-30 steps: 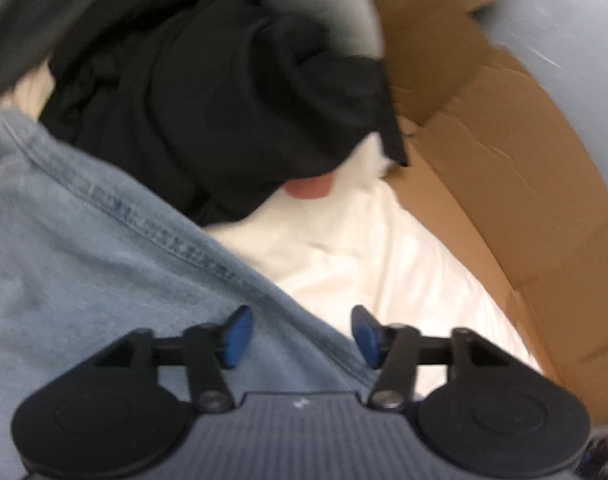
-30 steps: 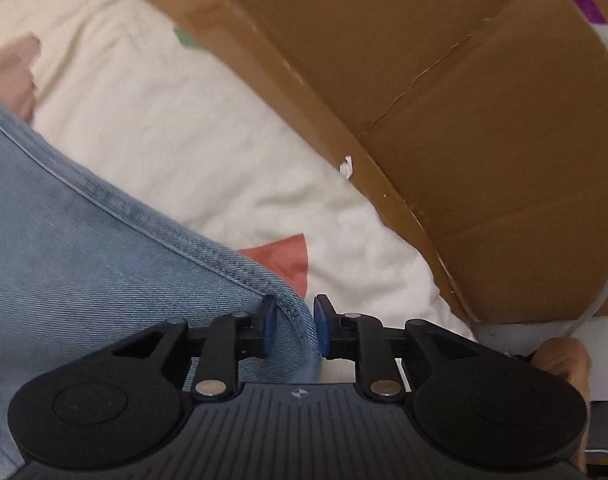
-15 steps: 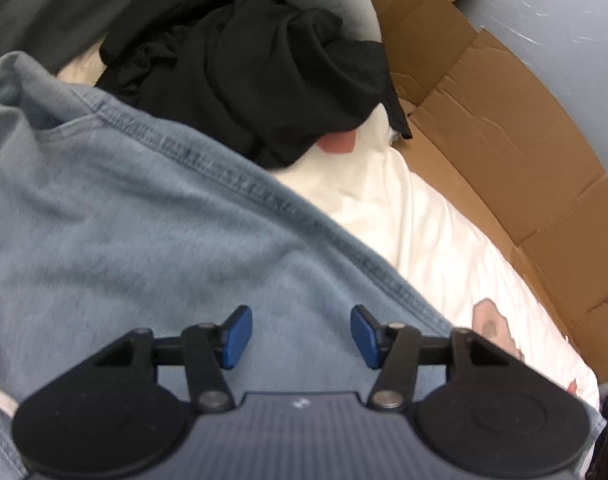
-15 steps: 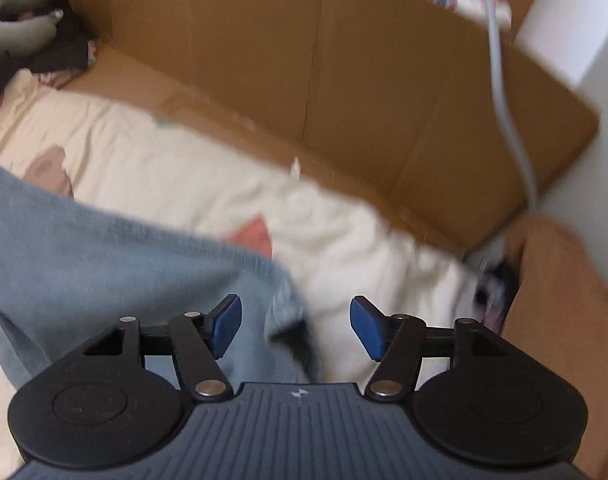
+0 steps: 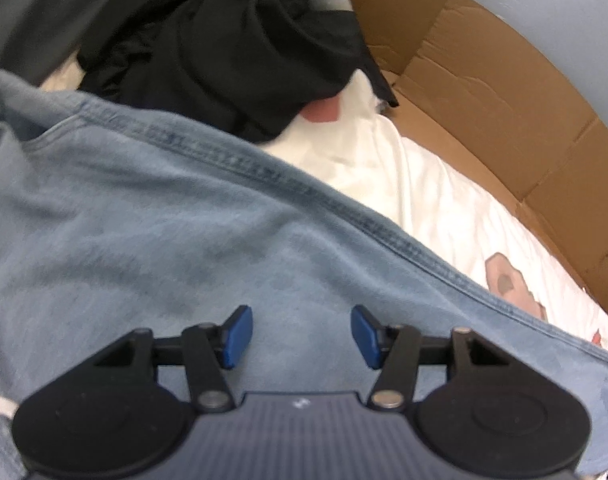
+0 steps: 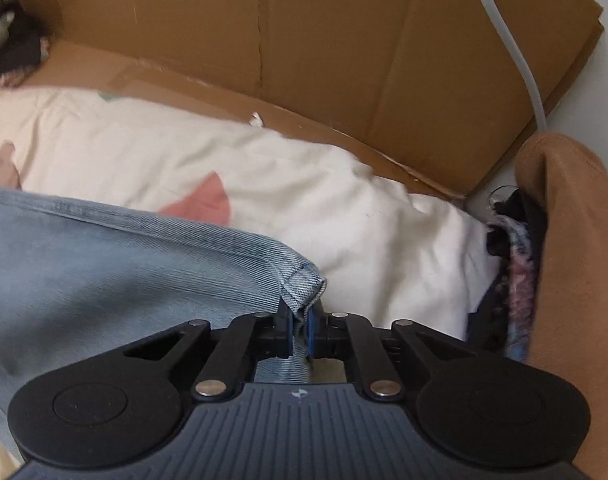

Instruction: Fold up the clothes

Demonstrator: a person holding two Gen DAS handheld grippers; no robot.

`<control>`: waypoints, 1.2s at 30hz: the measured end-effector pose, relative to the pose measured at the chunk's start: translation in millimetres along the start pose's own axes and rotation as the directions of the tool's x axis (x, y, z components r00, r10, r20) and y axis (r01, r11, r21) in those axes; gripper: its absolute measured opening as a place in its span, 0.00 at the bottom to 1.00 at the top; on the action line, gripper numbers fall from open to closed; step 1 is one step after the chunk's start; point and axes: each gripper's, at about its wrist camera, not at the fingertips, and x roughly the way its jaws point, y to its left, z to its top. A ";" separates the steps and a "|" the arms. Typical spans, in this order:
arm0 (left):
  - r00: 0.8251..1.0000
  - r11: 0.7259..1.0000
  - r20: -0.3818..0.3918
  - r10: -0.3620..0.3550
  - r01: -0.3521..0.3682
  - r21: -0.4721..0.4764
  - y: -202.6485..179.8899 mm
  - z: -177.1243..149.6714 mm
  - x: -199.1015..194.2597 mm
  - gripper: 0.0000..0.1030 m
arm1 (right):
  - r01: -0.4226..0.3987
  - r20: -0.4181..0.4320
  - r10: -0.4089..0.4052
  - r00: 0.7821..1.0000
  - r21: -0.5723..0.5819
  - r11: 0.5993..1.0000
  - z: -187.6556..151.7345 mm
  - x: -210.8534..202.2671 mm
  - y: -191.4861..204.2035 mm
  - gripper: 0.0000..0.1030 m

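My right gripper (image 6: 300,330) pinches the hemmed corner of the light-blue denim garment (image 6: 124,272), which lies on a cream sheet (image 6: 304,200) beside cardboard (image 6: 304,40). My left gripper (image 5: 300,336) hovers over the denim, jaws apart. I can read no writing anywhere.

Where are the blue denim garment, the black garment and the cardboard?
blue denim garment (image 6: 104,276): right wrist view, flat cloth near its corner.
black garment (image 5: 232,44): left wrist view, middle of the heap.
cardboard (image 6: 324,40): right wrist view, upright panel.
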 end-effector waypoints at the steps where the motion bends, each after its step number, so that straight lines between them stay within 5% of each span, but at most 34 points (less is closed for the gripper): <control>1: 1.000 1.000 -0.001 -0.008 0.008 0.010 -3.9 1.6 2.6 0.55 | 0.007 -0.015 -0.007 1.000 0.000 1.000 2.4 -0.4 -1.9 0.04; 10: 0.999 0.990 -0.019 -0.043 0.045 0.130 -52.0 21.3 36.0 0.55 | 0.072 -0.090 -0.071 0.993 0.007 0.997 20.8 24.3 -3.4 0.06; 12: 0.999 0.991 -0.011 -0.033 0.034 0.132 -58.6 29.0 44.8 0.55 | 0.093 -0.093 -0.091 0.992 0.025 0.995 20.4 27.5 -2.3 0.21; 17: 1.000 0.985 -0.004 0.009 -0.008 0.170 -74.2 44.3 64.3 0.62 | 0.095 -0.034 -0.093 0.995 0.059 0.994 11.4 2.7 -2.3 0.36; 21: 1.000 0.981 -0.003 0.025 -0.024 0.191 -85.8 53.4 72.5 0.70 | 0.008 0.043 -0.013 0.999 0.119 0.993 -12.6 -39.4 3.1 0.40; 25: 0.999 0.984 -0.018 0.034 -0.031 0.173 -89.2 60.7 61.6 0.56 | -0.088 0.065 0.078 0.995 0.172 0.981 -37.5 -67.3 11.8 0.41; 36: 0.997 0.984 -0.065 0.044 -0.033 0.175 -94.9 32.3 -6.0 0.56 | -0.208 0.158 0.156 0.975 0.396 0.894 -106.5 -101.5 18.0 0.42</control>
